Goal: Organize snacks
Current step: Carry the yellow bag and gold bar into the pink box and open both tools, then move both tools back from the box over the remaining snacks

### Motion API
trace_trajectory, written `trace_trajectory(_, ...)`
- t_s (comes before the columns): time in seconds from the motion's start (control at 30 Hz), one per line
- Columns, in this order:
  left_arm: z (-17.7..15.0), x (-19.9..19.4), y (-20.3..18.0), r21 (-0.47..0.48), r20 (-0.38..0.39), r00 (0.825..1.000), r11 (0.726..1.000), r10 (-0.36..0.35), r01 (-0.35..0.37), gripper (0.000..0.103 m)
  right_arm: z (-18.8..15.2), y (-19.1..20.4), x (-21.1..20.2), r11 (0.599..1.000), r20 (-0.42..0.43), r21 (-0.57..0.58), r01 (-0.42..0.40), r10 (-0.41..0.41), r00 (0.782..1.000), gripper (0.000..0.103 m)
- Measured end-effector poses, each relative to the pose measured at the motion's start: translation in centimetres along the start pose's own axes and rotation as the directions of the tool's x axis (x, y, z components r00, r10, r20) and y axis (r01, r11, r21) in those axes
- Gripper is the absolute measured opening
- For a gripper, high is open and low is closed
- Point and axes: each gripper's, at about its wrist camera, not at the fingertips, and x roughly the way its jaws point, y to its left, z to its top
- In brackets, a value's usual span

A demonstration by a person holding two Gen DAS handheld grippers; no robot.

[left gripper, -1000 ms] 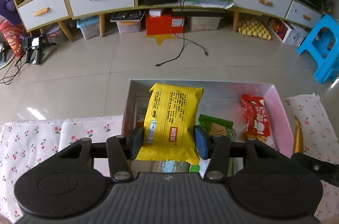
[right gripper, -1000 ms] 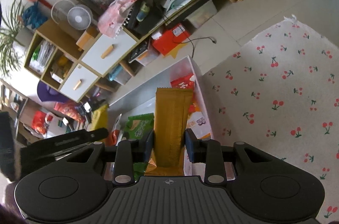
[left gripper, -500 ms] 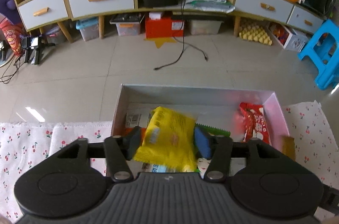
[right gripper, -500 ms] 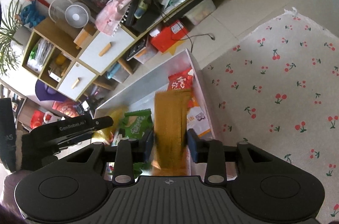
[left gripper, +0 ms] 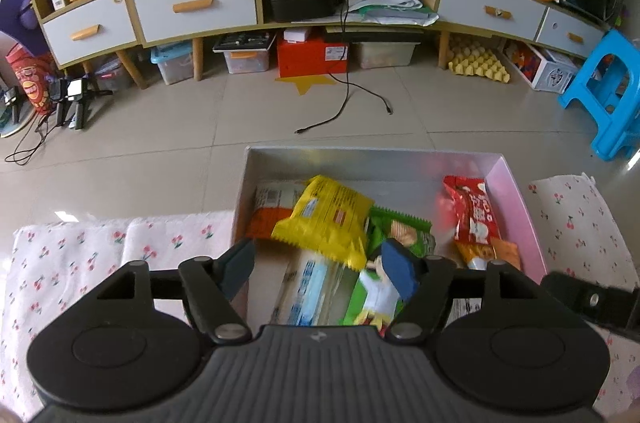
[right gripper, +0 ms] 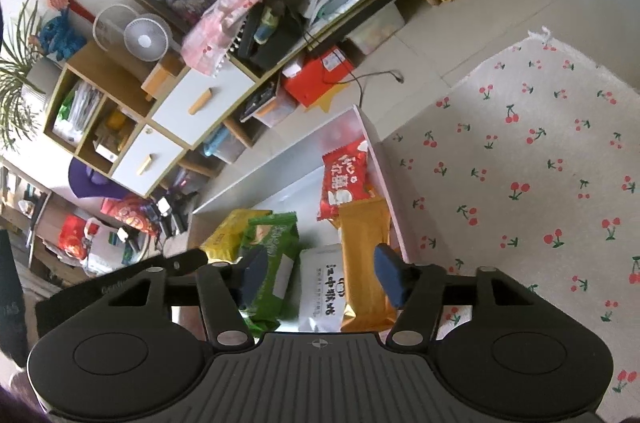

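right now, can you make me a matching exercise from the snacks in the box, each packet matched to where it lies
Things:
1. yellow packet
2. red packet
3. gold packet
4. green packet

Places:
A. beside the white packet, along the box's pink wall
B. far right part of the box, near the pink wall
C. partly atop an orange packet, left part of the box
D. middle, between yellow and white packets

Pairs: 1-C, 2-B, 3-A, 4-D

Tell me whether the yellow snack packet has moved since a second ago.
Yes. The yellow packet has dropped from between the left gripper fingers, whose jaws have just been opening, and now lies tilted in the box.
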Motion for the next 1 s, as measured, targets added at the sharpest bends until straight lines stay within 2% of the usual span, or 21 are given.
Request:
trace_trajectory(0.23,-1.6,-2.5,0.7,-0.008,0.006,1.000,1.000,0.001,-0.001,0.071,-0.6,1.7,-2.8,0.996,0.015,-0.079,0.048,-0.047,0.999,0.065)
trace_trajectory(0.33,-2.4,-3.7,1.0,-0.021,0.011,1.000,1.000,-0.008,0.008,0.076,-1.0,2.0,-4.2,0.993,0.024,-0.096,0.065,-0.063,0.998,0.070)
trace_trajectory(0.5,-4.1,-5.5,1.3,-0.036,0.024,0.999,0.999,-0.021,0.022,0.081,-2.3,2.4,-6.3,0.984,0.019,-0.145,0.101,-0.100,0.995,0.071)
trace_trajectory(0.57,-5.0,-6.2,1.4,-0.034,0.028,0.999,0.999,-0.024,0.025,0.085,-3.0,2.6,-7.0,0.980,0.016,-0.165,0.114,-0.113,0.993,0.076)
trace_trajectory(0.8,-8.1,-7.3,2.0,-0.054,0.005,0.999,0.997,-0.046,0.046,0.093,-5.4,3.3,-9.2,0.965,0.004,-0.230,0.128,-0.130,0.991,0.083)
trace_trajectory(1.0,-10.1,-8.1,2.2,-0.056,-0.004,1.000,0.998,-0.014,0.014,0.098,-7.1,3.9,-10.0,0.940,0.002,-0.297,0.170,-0.178,0.984,0.084)
